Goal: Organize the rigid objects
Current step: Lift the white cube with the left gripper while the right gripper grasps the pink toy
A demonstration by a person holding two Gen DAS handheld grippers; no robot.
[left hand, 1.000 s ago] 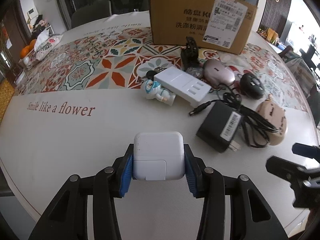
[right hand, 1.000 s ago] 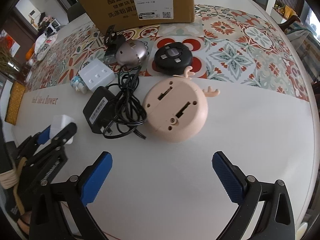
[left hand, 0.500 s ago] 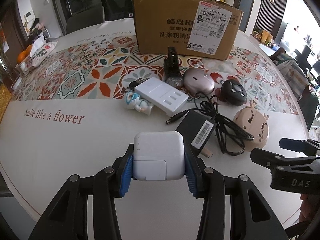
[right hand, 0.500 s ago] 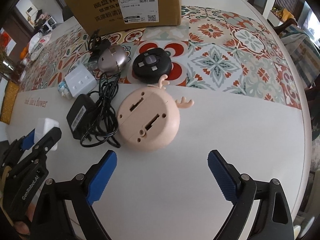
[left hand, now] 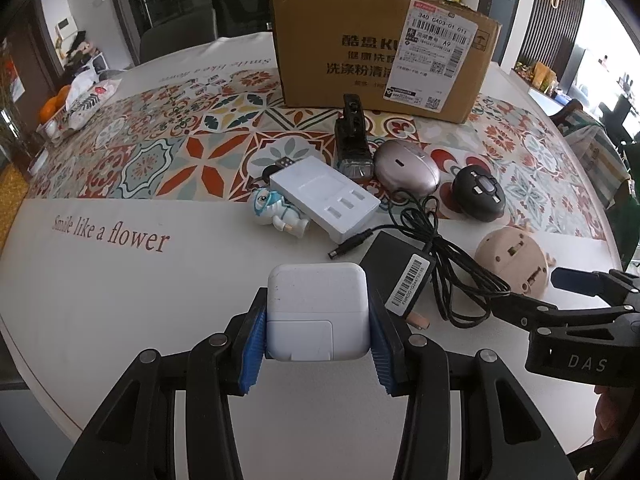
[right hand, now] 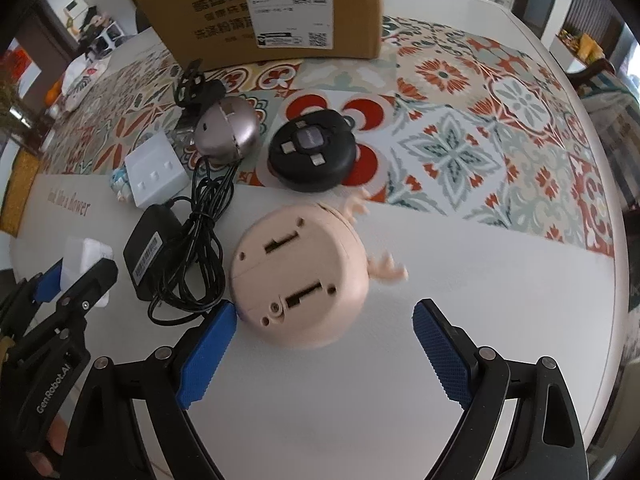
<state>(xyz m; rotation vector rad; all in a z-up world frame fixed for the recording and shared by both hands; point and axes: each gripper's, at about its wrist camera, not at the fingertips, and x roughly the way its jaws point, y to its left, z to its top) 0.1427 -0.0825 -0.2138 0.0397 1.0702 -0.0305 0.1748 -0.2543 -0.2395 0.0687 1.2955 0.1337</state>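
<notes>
- I am holding the white charger cube (left hand: 318,314) clamped between the blue pads of my left gripper (left hand: 318,334), lifted off the table (left hand: 120,300), well short of the cardboard box (left hand: 380,46).
- My right gripper (right hand: 322,350) is standing wide apart, holding nothing; its left pad (right hand: 206,350) is touching or nearly touching the edge of the beige round device (right hand: 298,280), which is lying base-up.
- The other items are lying clustered in front of the cardboard box: black torch (left hand: 352,140) nearest it, then the grey mouse (left hand: 406,172) and black round hub (left hand: 480,194), then the white USB hub (left hand: 324,198) with a small figurine (left hand: 274,210) beside it, and the black power adapter (left hand: 400,276) with its coiled cable (left hand: 448,256) farthest from it.
- Step in hand, as I judge it: carrying the charger cube toward the box while lining up on the beige device.
- Next move calls for centring the right jaws around the beige device before closing; it is wide and rounded, so an off-centre grip is likely to slip.
- The cable is lying just beside that device; I am wary of snagging it.
</notes>
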